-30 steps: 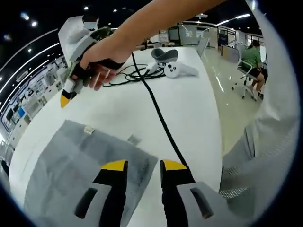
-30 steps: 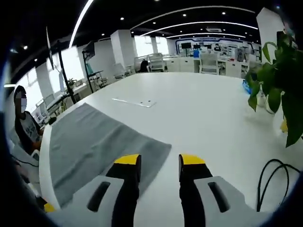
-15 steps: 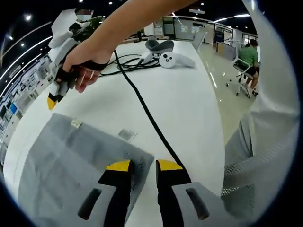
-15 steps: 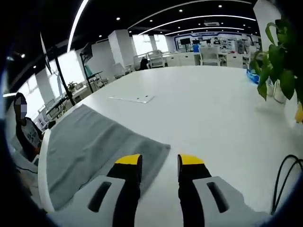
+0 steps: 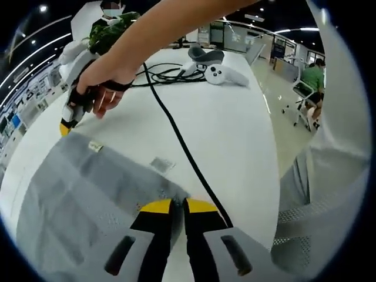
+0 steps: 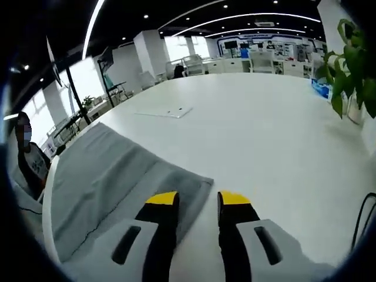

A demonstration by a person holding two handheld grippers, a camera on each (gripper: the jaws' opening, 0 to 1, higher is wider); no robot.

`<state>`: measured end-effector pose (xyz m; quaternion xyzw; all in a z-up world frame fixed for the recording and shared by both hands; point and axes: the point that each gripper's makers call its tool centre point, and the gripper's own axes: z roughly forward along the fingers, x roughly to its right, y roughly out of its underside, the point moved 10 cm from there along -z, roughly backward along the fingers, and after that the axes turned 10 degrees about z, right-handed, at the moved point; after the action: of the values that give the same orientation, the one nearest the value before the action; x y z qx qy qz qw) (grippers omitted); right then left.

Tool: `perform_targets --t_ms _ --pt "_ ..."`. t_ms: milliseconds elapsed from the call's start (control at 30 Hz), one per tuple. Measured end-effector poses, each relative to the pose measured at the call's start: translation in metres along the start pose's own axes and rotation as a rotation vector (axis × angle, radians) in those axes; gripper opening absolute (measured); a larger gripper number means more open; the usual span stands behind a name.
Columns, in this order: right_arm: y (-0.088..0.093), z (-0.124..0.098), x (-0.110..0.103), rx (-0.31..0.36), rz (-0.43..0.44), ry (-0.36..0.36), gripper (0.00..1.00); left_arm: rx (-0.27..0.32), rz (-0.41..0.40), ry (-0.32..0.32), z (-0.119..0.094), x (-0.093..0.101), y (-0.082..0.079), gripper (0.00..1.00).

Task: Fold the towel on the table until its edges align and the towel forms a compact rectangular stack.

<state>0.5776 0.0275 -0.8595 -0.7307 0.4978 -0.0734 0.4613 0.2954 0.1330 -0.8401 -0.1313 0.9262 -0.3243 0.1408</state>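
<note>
My left gripper (image 5: 171, 205) is nearly pinched onto the towel (image 5: 88, 194) corner near the table (image 5: 235, 135) edge; right gripper (image 6: 198, 198) hangs part-open over its own corner, both set for one fold.

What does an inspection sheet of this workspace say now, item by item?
Surface: white table, mostly bare.
Job's things: grey towel lying flat and unfolded, tags up.
Clutter: white controllers at the far end; thin flat sheet.
Grippers: left gripper jaws nearly shut at the towel's corner; right gripper open beside another corner.
Cables: black cable running across the table.
Surroundings: potted plant, open office, seated person.
</note>
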Motion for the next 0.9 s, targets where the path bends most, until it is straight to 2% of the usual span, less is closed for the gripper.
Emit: perform_targets --t_ms 300,367,400,600,700,767,833,900 --pt "-0.005 0.007 0.0 -0.004 -0.056 0.042 0.13 -0.021 -0.015 0.02 0.001 -0.002 -0.002 0.06" --pt "-0.005 0.005 0.002 -0.022 -0.125 0.079 0.07 -0.036 -0.008 0.023 0.002 -0.002 -0.004 0.06" --pt "-0.005 0.004 -0.002 -0.027 -0.146 0.074 0.05 -0.045 -0.005 0.025 0.002 -0.002 -0.005 0.06" --pt "-0.007 0.011 -0.009 -0.058 -0.134 0.098 0.01 -0.065 -0.016 0.035 0.003 -0.003 -0.006 0.06" --pt "-0.008 0.007 -0.014 -0.064 -0.134 0.135 0.0 -0.06 0.01 0.035 0.003 -0.002 -0.005 0.06" --pt "-0.009 0.005 -0.016 -0.068 -0.15 0.166 0.0 -0.049 -0.001 0.031 0.003 -0.002 -0.005 0.06" --pt "-0.014 -0.009 -0.026 -0.049 -0.156 0.183 0.0 -0.03 -0.025 0.027 0.002 -0.002 -0.004 0.05" --pt "-0.023 -0.015 -0.031 -0.037 -0.153 0.2 0.0 -0.004 -0.041 0.048 -0.003 -0.002 -0.001 0.04"
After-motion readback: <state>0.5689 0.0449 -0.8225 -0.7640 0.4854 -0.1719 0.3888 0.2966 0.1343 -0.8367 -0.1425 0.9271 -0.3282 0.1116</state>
